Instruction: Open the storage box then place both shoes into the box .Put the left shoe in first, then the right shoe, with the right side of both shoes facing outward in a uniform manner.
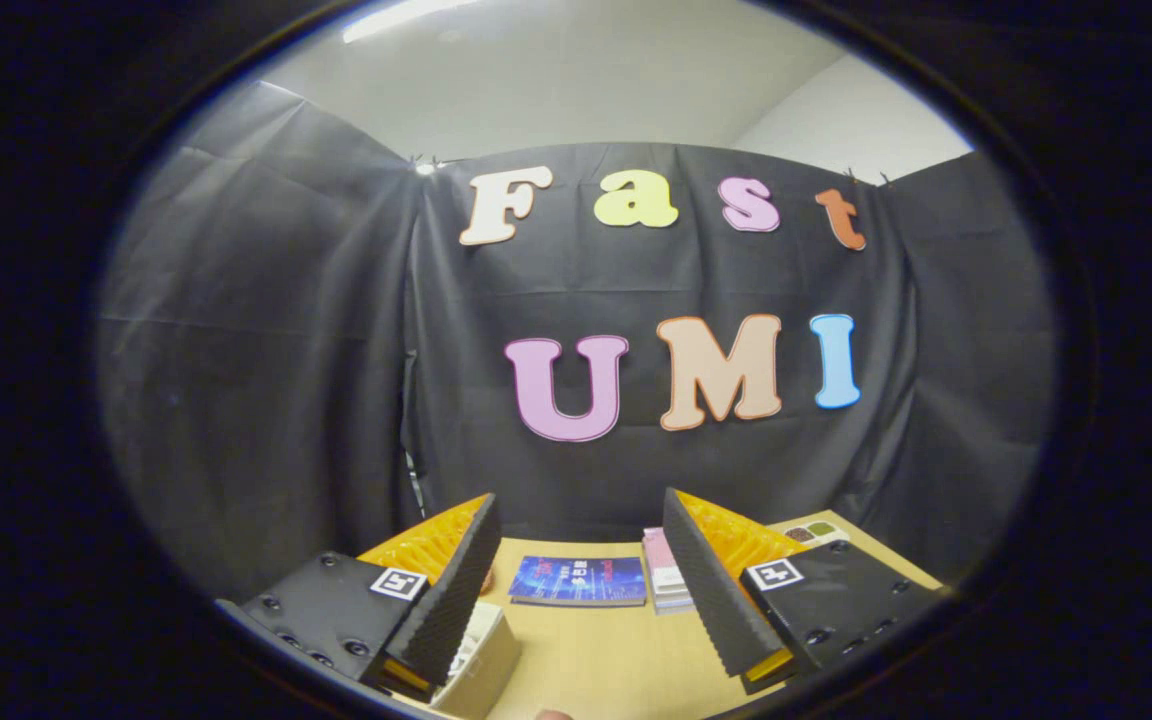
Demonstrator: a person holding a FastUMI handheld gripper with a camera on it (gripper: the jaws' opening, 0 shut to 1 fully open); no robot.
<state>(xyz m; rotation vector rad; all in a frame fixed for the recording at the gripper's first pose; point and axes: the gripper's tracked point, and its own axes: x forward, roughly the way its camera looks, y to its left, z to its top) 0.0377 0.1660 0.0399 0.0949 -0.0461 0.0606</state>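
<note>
Beside the left finger, a cardboard box (484, 655) sits on the wooden table (596, 650), half hidden, contents unclear. The gripper (576, 590) is spread wide, holding nothing. Beyond it lie a blue booklet (578, 581) and a pink stack (664, 572).

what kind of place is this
Probably a cloth-walled recording booth: black cloth wall, a wooden table with a blue booklet, and the gripper held over it, fingers open on nothing.
</note>
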